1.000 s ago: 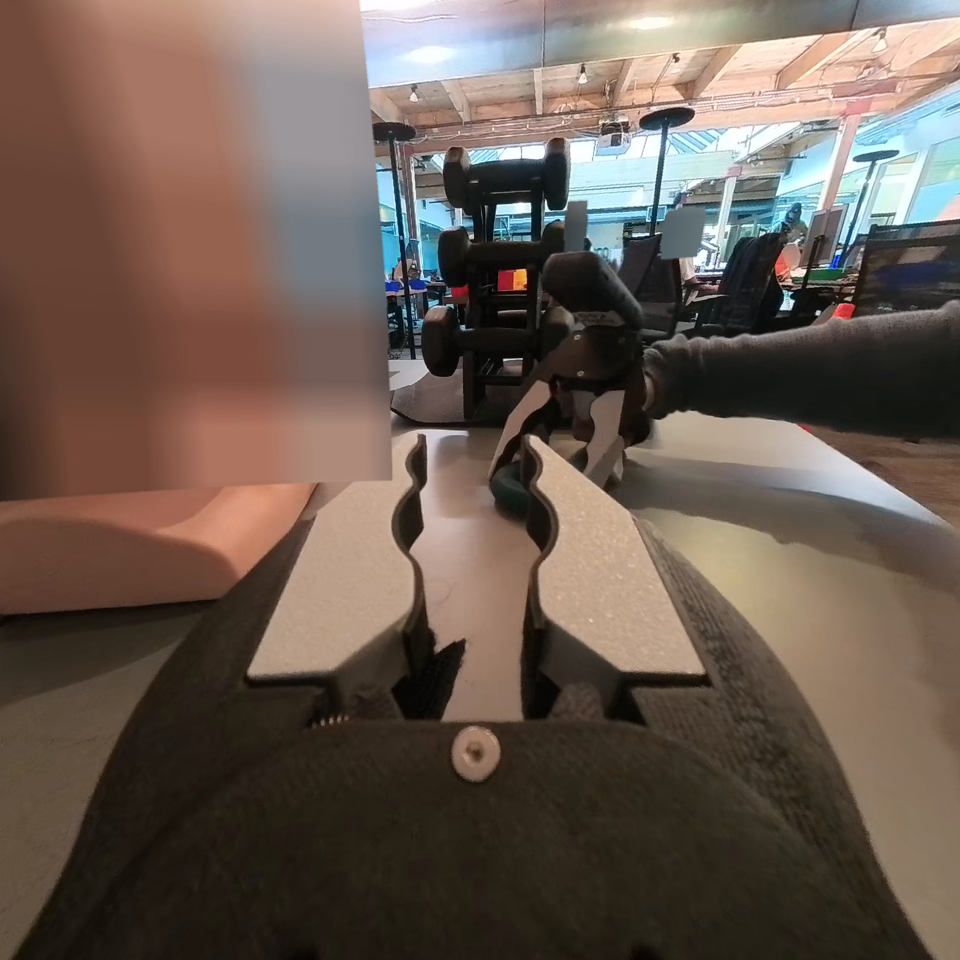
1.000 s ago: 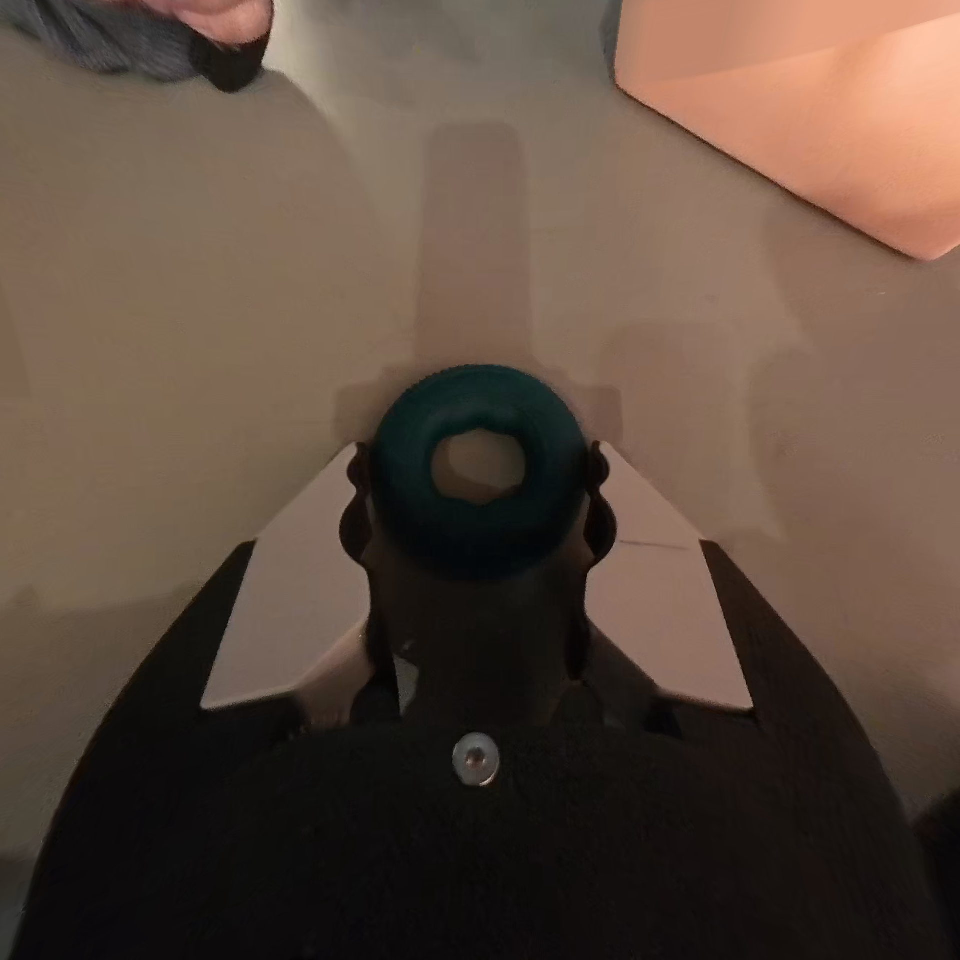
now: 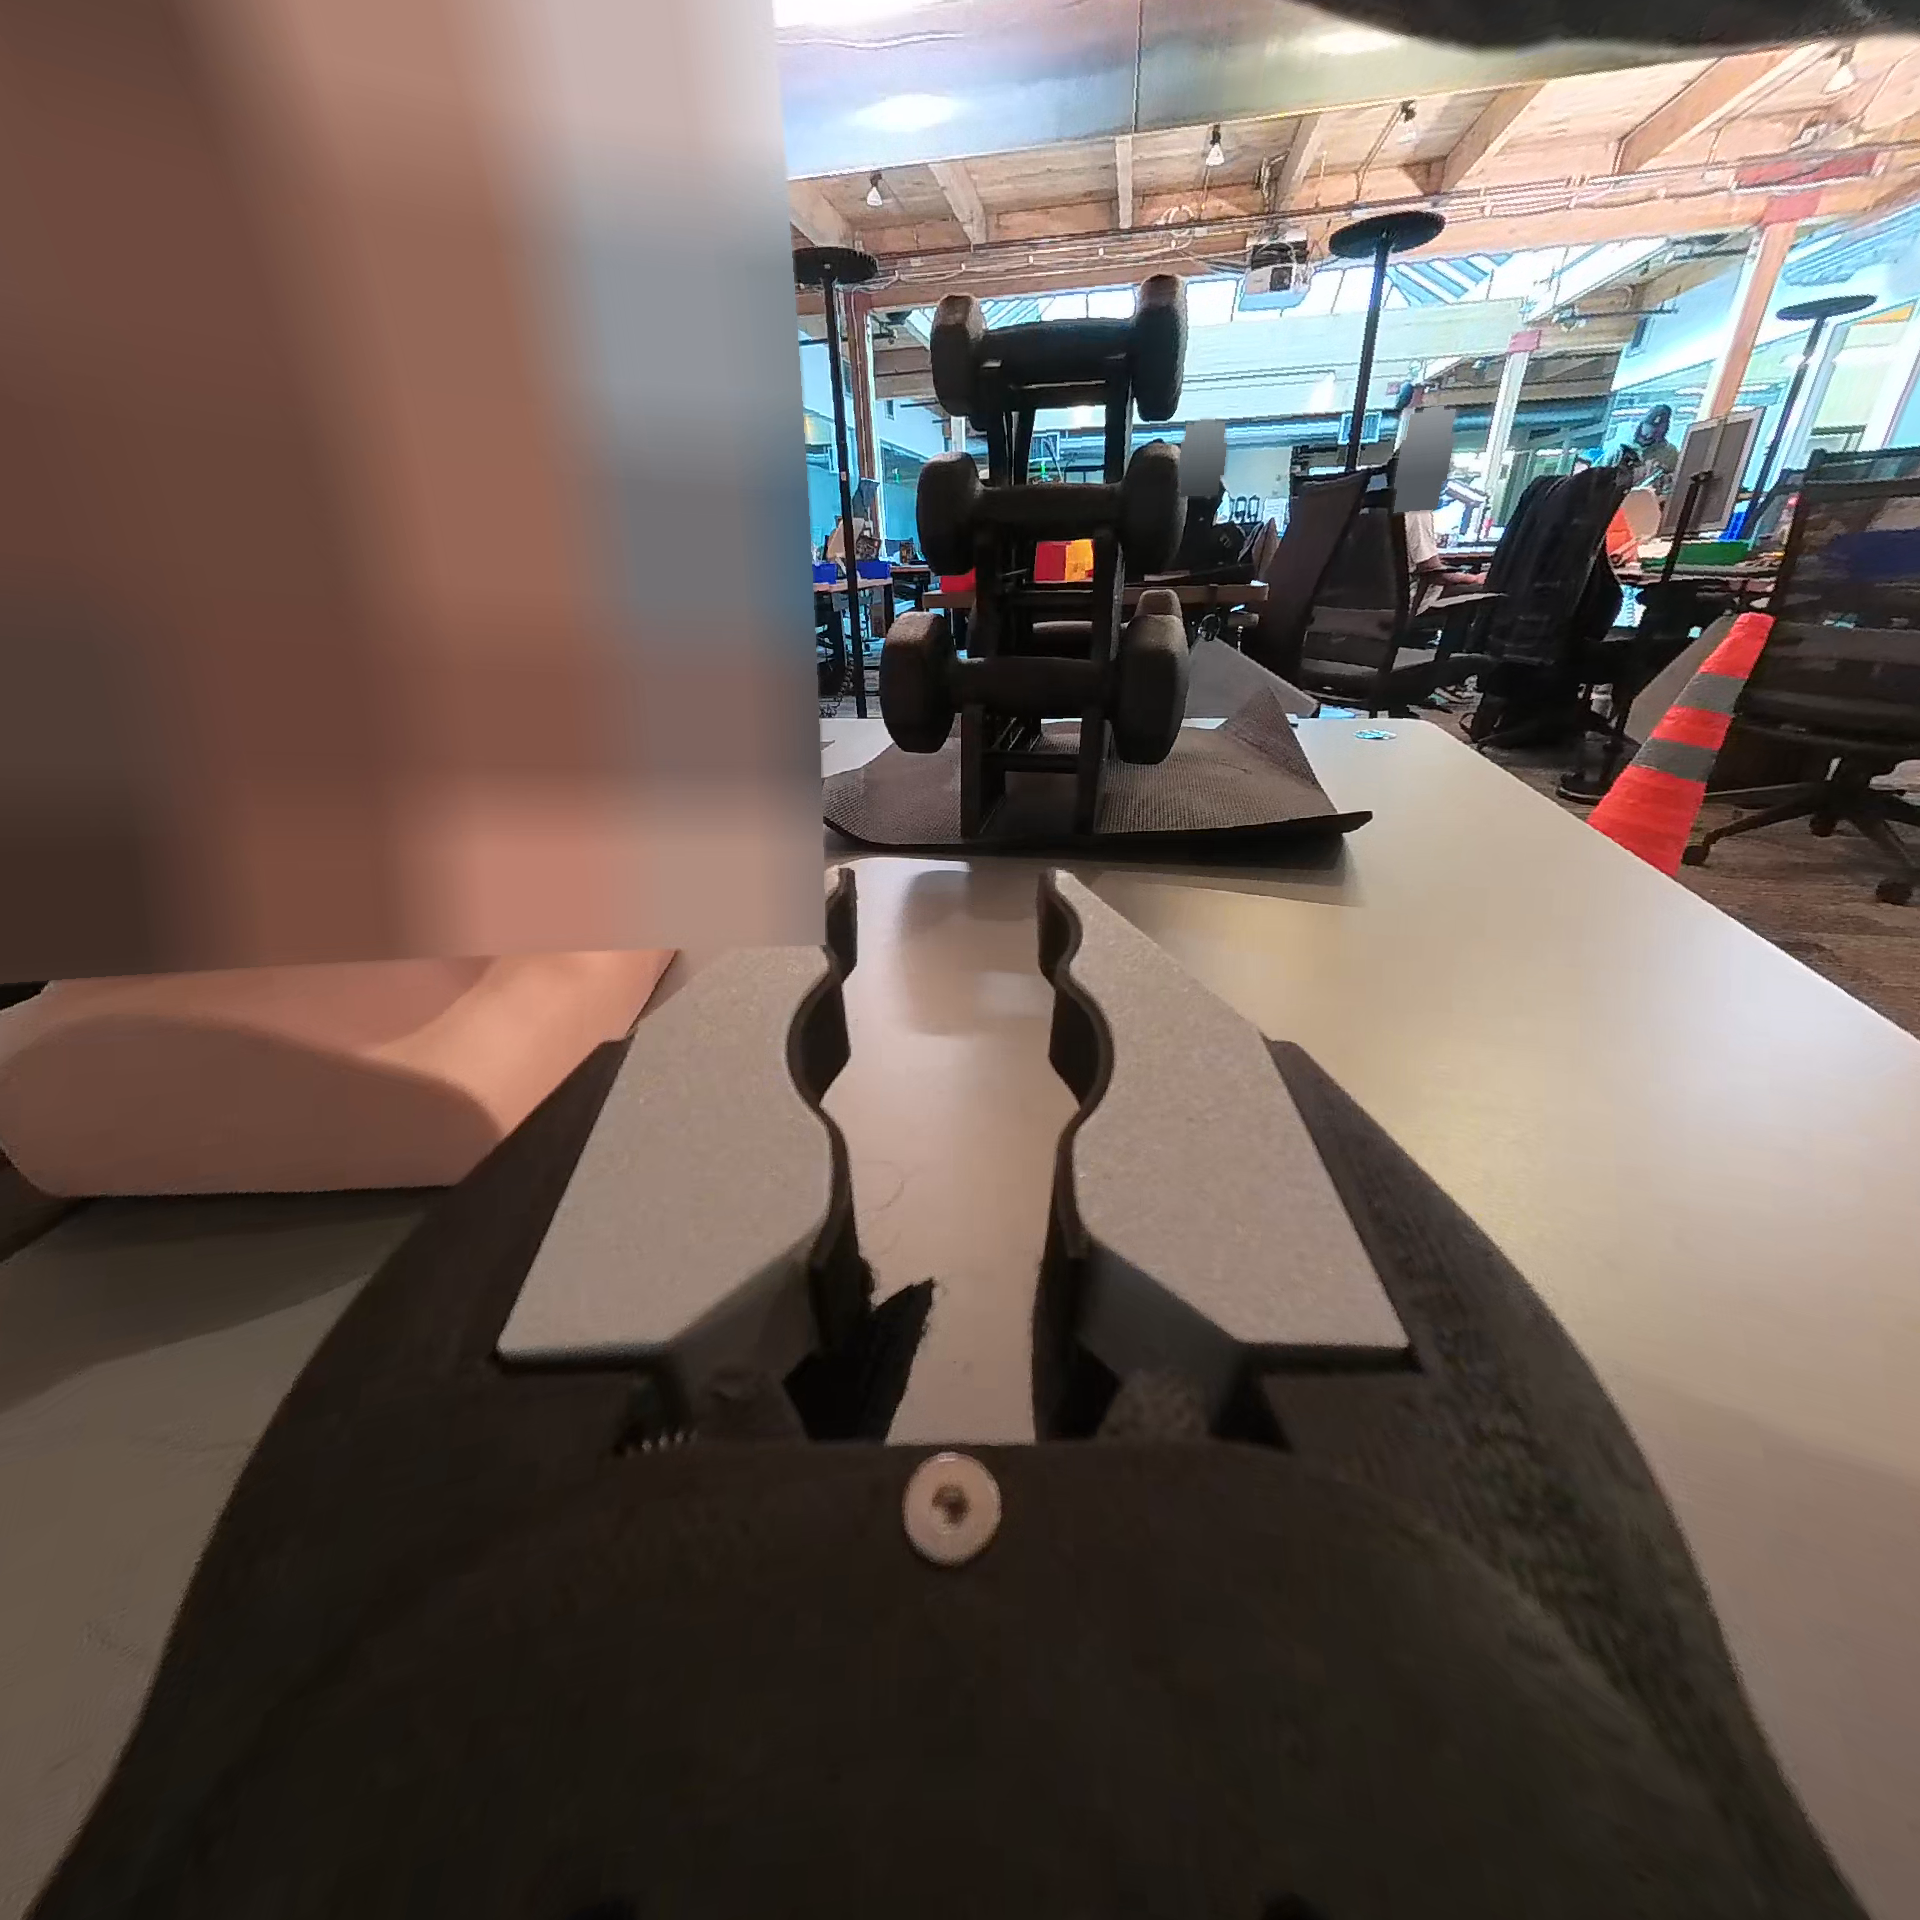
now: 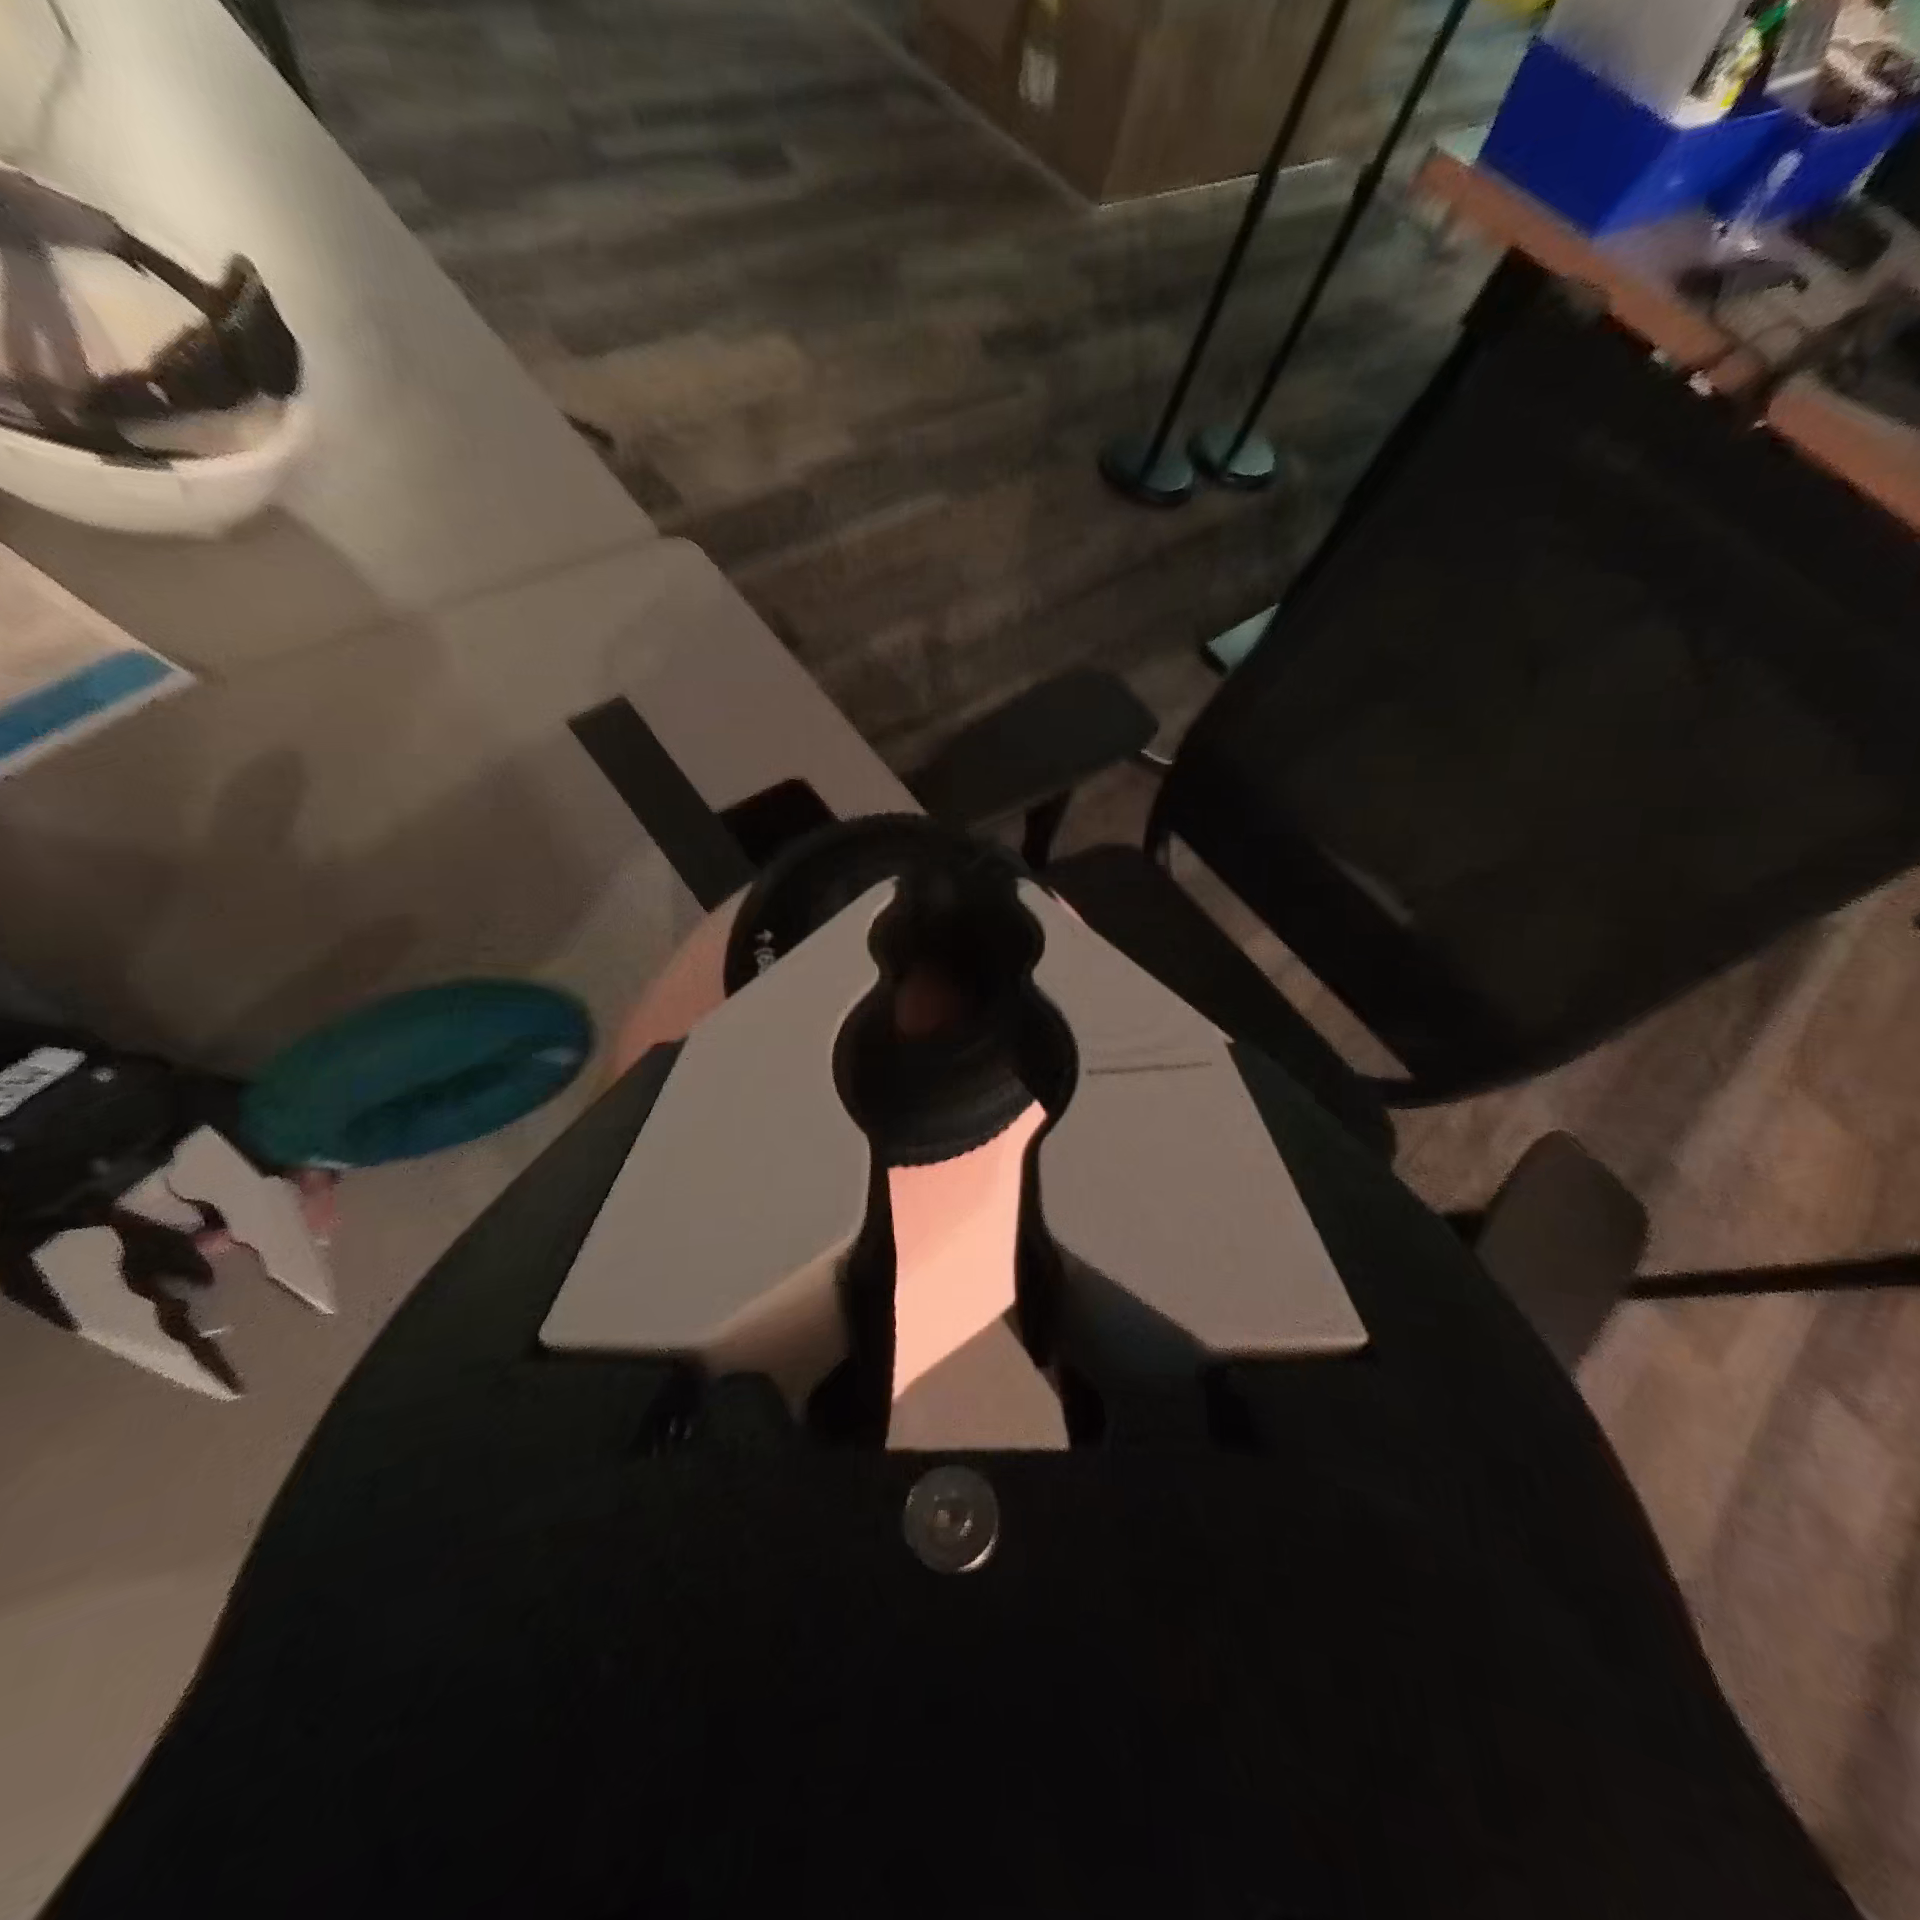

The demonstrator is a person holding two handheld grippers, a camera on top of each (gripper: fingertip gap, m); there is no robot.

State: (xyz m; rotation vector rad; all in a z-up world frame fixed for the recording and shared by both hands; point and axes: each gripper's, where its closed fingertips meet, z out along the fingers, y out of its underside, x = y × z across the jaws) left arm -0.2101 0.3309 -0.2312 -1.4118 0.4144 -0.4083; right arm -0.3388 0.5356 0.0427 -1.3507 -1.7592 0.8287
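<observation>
The right gripper (image 4: 956, 894) has its two fingers pressed close on a black ribbed ring (image 4: 940, 1101) and pinches it. The ring is up in the air, between the fingertips. Right under the ring there is something pink, but the picture is too dark to tell what it is.

To the left of the right gripper, a teal round ring (image 4: 416, 1070) lies flat on the light grey table (image 4: 312, 831). Just beside that ring, nearer and farther left, is the left gripper (image 4: 156, 1278). At the far left of the table sits a white rounded thing with black straps (image 4: 135, 416); it is too blurry to name. To the right, off the table, stands a black mesh office chair (image 4: 1558, 779). Far behind it are two thin black poles on round feet (image 4: 1184, 468).

In the left wrist view the left gripper is spread, with a wide gap between its grey fingers (image 3: 717, 1143). It holds nothing and sits low over the table. Near it on the left lies a pink foam block with a curved top (image 3: 239, 1081). Straight ahead, far down the table, a black rack with three black dumbbells (image 3: 1039, 582) stands on a black mat (image 3: 1226, 800). Far to the right, on the floor, is an orange cone with grey bands (image 3: 1683, 748).
</observation>
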